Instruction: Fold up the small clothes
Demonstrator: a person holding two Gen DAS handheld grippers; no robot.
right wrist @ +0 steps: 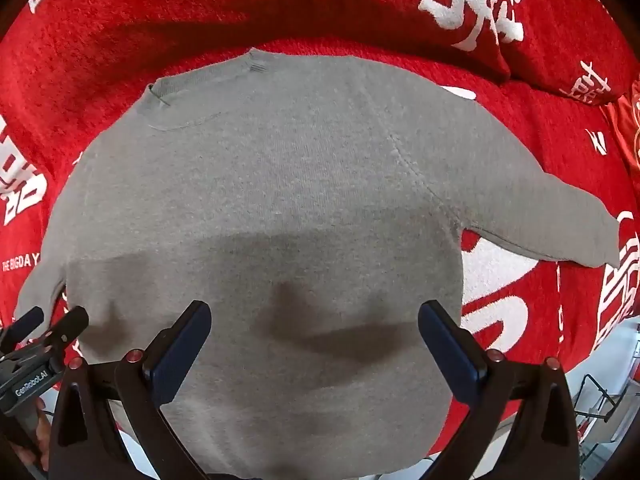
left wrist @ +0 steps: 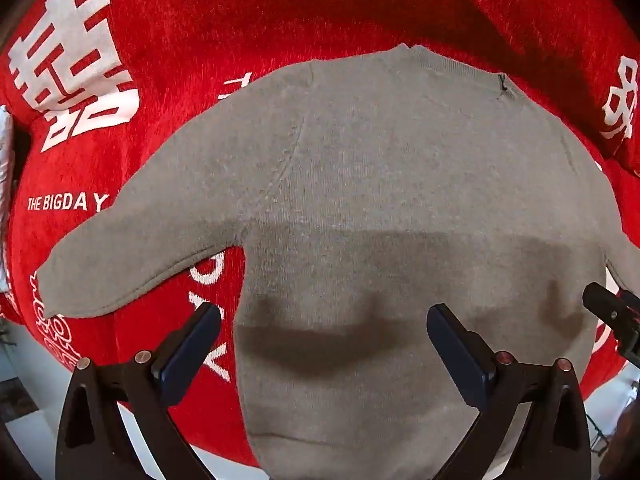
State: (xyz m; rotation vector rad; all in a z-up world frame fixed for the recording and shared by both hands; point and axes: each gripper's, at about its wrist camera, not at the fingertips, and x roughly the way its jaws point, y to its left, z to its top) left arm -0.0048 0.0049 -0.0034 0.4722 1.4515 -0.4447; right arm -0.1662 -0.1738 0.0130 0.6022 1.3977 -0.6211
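Observation:
A small grey knit sweater [left wrist: 380,200] lies flat on a red blanket, collar away from me, both sleeves spread out to the sides; it also shows in the right wrist view [right wrist: 260,208]. My left gripper [left wrist: 324,320] is open and empty, hovering above the sweater's lower left body and casting a shadow on it. My right gripper [right wrist: 314,320] is open and empty above the lower right body. The left sleeve [left wrist: 132,264] points down-left, the right sleeve [right wrist: 552,220] down-right. The right gripper's fingers [left wrist: 604,304] show at the right edge of the left wrist view; the left gripper [right wrist: 48,324] shows at the left edge of the right wrist view.
The red blanket [left wrist: 200,20] with white characters and "THE BIGDAY" lettering covers the surface; it also fills the right wrist view [right wrist: 520,320]. Its near edge drops to a pale floor [left wrist: 36,380]. A wire rack [right wrist: 600,400] stands on the floor at right.

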